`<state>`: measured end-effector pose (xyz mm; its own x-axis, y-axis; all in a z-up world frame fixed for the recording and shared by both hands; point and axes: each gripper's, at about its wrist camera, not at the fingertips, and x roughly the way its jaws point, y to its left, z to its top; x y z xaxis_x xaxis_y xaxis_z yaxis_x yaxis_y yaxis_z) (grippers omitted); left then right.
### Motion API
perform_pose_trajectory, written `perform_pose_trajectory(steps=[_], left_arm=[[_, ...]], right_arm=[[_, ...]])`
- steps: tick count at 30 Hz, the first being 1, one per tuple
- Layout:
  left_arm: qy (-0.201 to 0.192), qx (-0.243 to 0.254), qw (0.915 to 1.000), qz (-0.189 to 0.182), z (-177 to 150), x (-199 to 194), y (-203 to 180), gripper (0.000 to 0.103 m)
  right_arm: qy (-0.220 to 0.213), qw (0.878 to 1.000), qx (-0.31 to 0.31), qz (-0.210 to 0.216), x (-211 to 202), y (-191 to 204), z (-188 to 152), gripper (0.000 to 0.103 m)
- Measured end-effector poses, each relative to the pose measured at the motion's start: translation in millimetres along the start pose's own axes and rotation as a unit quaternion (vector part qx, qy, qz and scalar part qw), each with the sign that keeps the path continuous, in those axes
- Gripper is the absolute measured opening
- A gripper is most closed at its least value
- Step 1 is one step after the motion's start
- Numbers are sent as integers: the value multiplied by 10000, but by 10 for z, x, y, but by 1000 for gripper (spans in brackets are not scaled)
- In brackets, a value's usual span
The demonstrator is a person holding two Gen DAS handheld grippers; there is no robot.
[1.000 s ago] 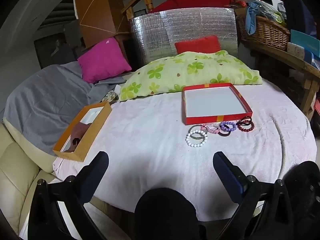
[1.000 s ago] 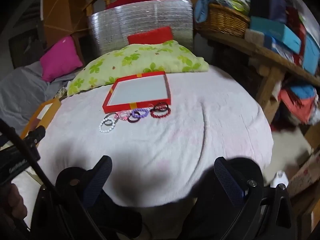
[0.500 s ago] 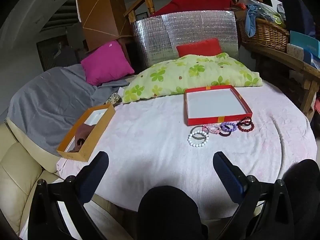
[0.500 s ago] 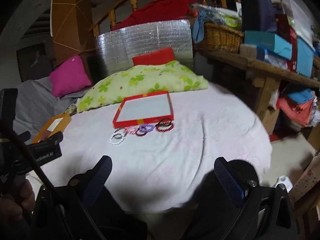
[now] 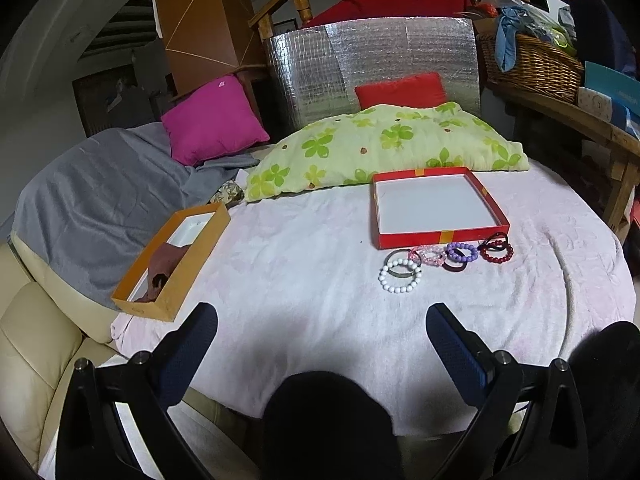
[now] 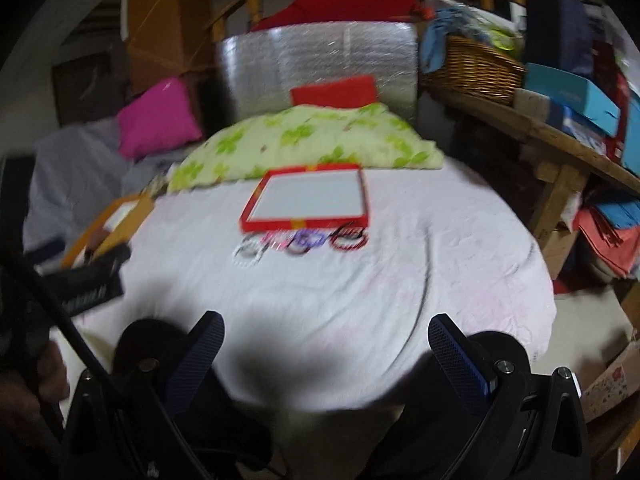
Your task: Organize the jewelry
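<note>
A shallow red box (image 5: pixel 436 204) with a white floor lies on the pale pink cloth (image 5: pixel 312 280), in front of the green flowered pillow. Just before its near wall runs a row of bracelets: white beads (image 5: pixel 400 274), pink (image 5: pixel 430 256), purple (image 5: pixel 462 251) and dark red (image 5: pixel 496 251), with dark bands among them. The blurred right wrist view shows the same red box (image 6: pixel 312 200) and the bracelets (image 6: pixel 304 242). My left gripper (image 5: pixel 322 332) is open, well short of the bracelets. My right gripper (image 6: pixel 326 342) is open over the cloth's near edge, holding nothing.
An orange box (image 5: pixel 172 260) with a brownish item sits at the cloth's left edge by a grey blanket (image 5: pixel 100 200). A wooden shelf (image 6: pixel 560 136) with a wicker basket (image 6: pixel 472 68) and boxes stands right. A hand (image 6: pixel 28 392) holding the left gripper shows at lower left.
Both grippers have risen and drawn back a little, so the cloth and bracelets sit lower and farther in view. The right view has swung left and is motion-blurred. Nothing on the cloth moved.
</note>
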<state>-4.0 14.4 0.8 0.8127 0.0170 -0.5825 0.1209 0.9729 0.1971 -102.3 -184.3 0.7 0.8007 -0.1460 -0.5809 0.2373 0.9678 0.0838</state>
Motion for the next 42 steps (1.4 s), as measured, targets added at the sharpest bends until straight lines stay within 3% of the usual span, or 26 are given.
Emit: perform_pose_trajectory(steps=[13,25,42], left_arm=[[190,229,9994,-182,89,361,-191,103],[431,180,9989,-81,123,835,-216,103],[558,169,9983,-64,201,1046,-290,103]], right_arm=[[194,9996,-31,-207,656,-152,369,103],[500,9973,-122,514,1603,-176,536,103],[580,9964,-135,610,1894,-232,691,103]])
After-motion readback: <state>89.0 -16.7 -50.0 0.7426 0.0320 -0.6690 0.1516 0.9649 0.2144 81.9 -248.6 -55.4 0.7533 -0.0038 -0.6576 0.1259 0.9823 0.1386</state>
